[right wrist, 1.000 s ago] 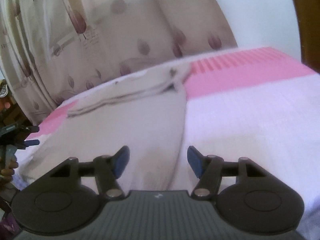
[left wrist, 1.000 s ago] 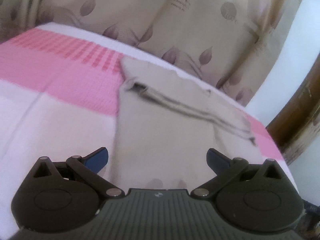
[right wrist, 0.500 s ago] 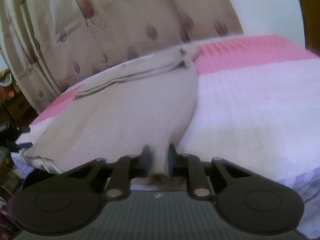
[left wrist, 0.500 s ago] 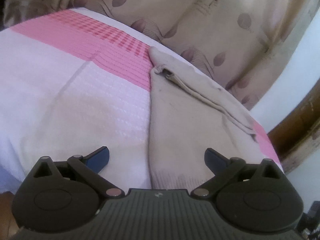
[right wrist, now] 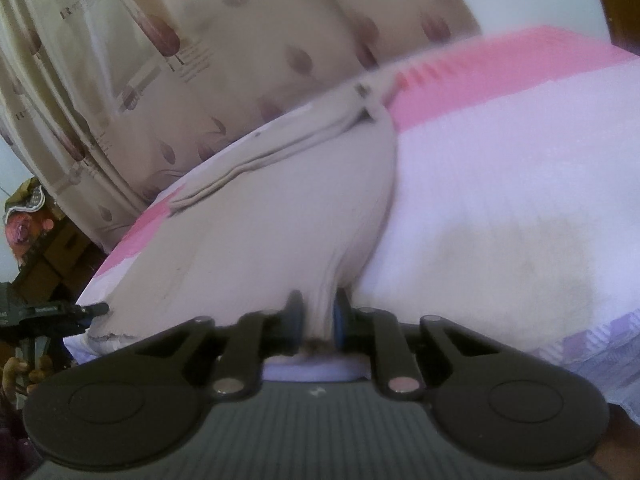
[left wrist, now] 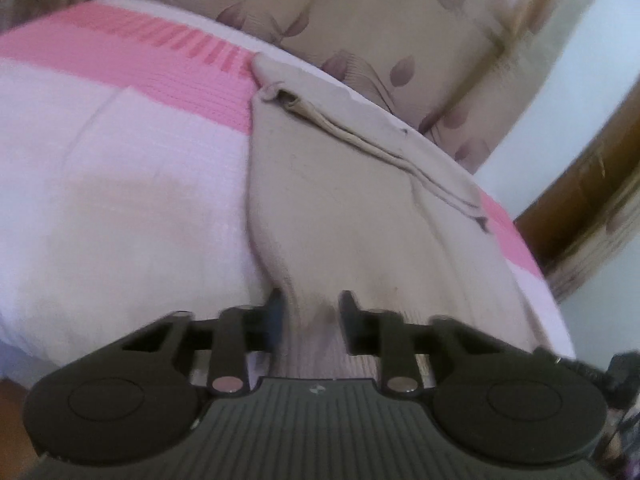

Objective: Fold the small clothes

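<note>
I've got the beige garment (left wrist: 360, 208) lying flat on the pink-and-white bedspread (left wrist: 120, 200), waistband end toward the leaf-print curtain (left wrist: 400, 20). My right gripper (right wrist: 316, 316) is clamped tight on the near hem corner, fabric bunched between the pads. My left gripper (left wrist: 310, 316) is closing on the other near corner, cloth between the jaws, pads not clearly pressing yet.
</note>
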Demonstrator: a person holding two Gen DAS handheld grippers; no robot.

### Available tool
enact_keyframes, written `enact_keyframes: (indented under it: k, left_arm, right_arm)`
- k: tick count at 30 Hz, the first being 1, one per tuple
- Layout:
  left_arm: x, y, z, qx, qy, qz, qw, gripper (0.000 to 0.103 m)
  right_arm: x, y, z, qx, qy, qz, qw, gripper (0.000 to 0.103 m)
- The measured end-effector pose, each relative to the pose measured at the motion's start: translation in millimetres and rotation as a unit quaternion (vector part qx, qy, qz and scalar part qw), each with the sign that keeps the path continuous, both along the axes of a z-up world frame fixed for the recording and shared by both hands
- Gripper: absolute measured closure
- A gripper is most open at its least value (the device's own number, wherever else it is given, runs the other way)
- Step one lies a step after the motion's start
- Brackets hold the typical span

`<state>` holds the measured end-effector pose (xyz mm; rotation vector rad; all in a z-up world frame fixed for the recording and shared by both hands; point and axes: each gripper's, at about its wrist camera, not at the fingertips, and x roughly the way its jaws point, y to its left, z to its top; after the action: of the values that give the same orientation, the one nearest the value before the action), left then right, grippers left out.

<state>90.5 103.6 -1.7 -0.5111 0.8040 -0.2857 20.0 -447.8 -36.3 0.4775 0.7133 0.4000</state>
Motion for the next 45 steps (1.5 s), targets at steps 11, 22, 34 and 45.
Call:
enact_keyframes:
  k: [11, 22, 34, 45]
  left_arm:
    - [8, 2, -5, -0.075, 0.005, -0.040, 0.9964, 0.020]
    - [8, -20, -15, -0.024, 0.004, -0.040, 0.9989, 0.093]
    - [8, -20, 20, -0.079, -0.082, -0.014, 0.9934, 0.093]
    - [64, -20, 69, -0.103, -0.151, 0.034, 0.9825, 0.093]
  right_arm:
    - [5, 8, 5, -0.028, 0.003, 0.025, 0.999, 0.088]
    - [10, 8, 3, -0.015, 0.015, 0.017, 1.000, 0.087]
    - [15, -20, 32, 0.164, -0.017, 0.001, 0.986, 0.093]
    - [81, -26, 71, 0.241, -0.071, -0.024, 0.968, 0.093]
